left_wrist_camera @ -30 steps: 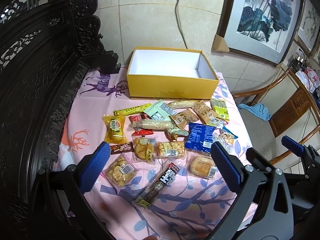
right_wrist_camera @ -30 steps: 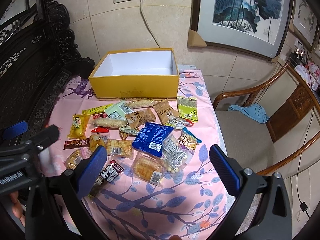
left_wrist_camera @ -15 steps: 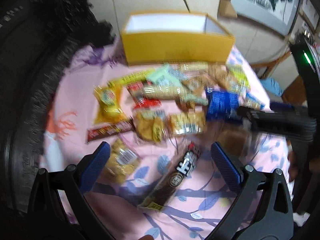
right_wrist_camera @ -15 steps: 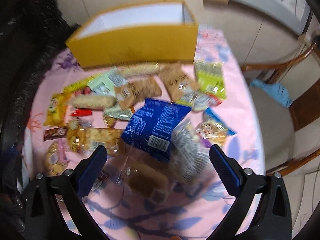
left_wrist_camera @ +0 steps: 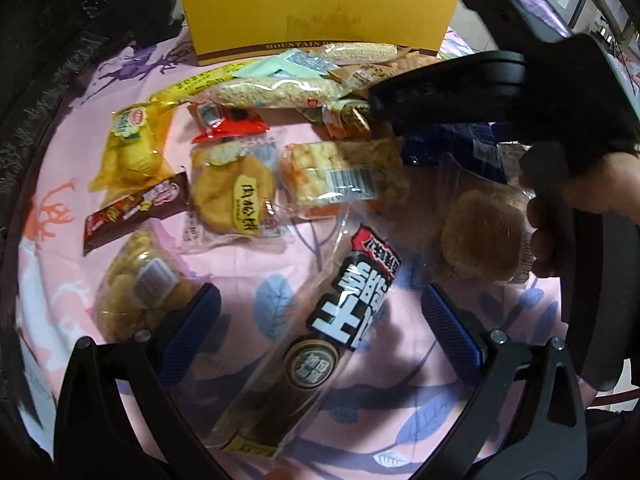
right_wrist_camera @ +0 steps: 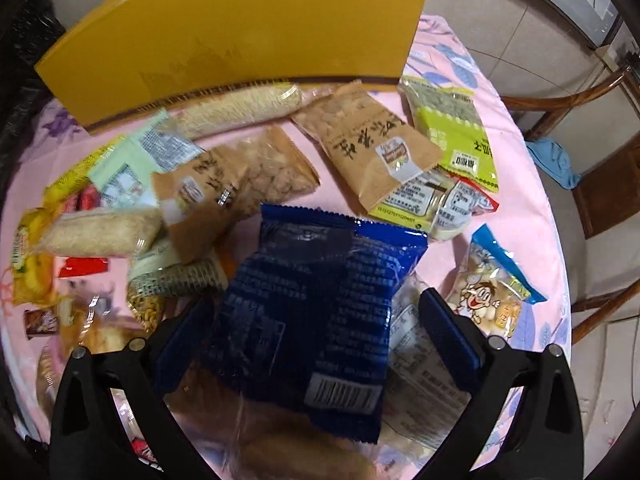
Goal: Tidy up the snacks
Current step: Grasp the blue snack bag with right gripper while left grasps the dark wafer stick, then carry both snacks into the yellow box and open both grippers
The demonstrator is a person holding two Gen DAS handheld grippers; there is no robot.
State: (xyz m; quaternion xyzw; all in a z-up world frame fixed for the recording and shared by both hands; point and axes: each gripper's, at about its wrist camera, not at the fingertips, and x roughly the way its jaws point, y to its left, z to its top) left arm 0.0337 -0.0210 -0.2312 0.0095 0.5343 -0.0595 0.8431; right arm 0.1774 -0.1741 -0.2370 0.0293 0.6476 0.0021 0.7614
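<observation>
While your left gripper (left_wrist_camera: 320, 320) gapes over the black bar (left_wrist_camera: 320, 344), your right gripper (right_wrist_camera: 316, 324), spread, straddles the blue packet (right_wrist_camera: 320, 300); yellow box (left_wrist_camera: 316, 12) reads "MOUNTAIN".

Left gripper (left_wrist_camera: 320, 320): we see two black arms, each tipped with a ribbed blue pad and carrying two silver screws.
Right gripper (right_wrist_camera: 316, 320): we see the same black frame, blue pads, silver screws.
Right gripper's body, from the left wrist view: matte black housing, a small green light at its top.
Hand (left_wrist_camera: 560, 220): we see bare fingers around the black handle; no sleeve visible.
</observation>
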